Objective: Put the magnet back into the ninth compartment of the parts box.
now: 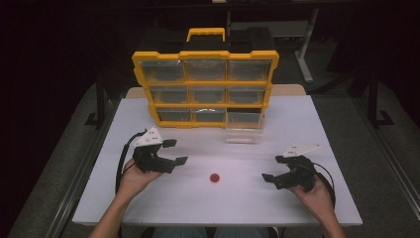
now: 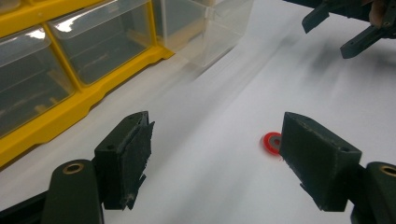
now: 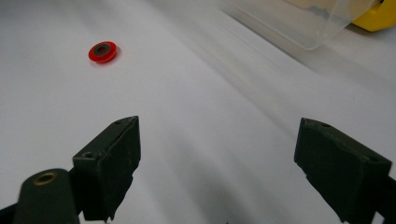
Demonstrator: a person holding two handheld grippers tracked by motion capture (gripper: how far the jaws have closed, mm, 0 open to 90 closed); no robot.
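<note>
White table (image 1: 148, 198), yellow organizer (image 1: 204, 89) standing upright at the far edge: 9 clear drawers in a 3x3 grid, black body and yellow handle on top. 1 clear drawer (image 1: 242, 128) at bottom right is pulled out toward the person and sits on the table.

Left gripper (image 1: 176, 152) jaws apart, empty, pointing right toward table centre. Right gripper (image 1: 275, 168) jaws apart, empty, pointing left. Both held just above the table.

Red washer (image 1: 214, 177) lies flat on the table between the 2 grippers, touching neither, nearer the front edge than the organizer. Round, so no long axis; hole faces up.

High view gives it as a plain red dot. Right gripper view shows the washer (image 3: 102, 51) with a dark grey centre ring, well ahead of the jaws. Left gripper view has the washer (image 2: 270, 141) partly hidden behind 1 jaw, with the right gripper (image 2: 331, 35) at top right
</note>
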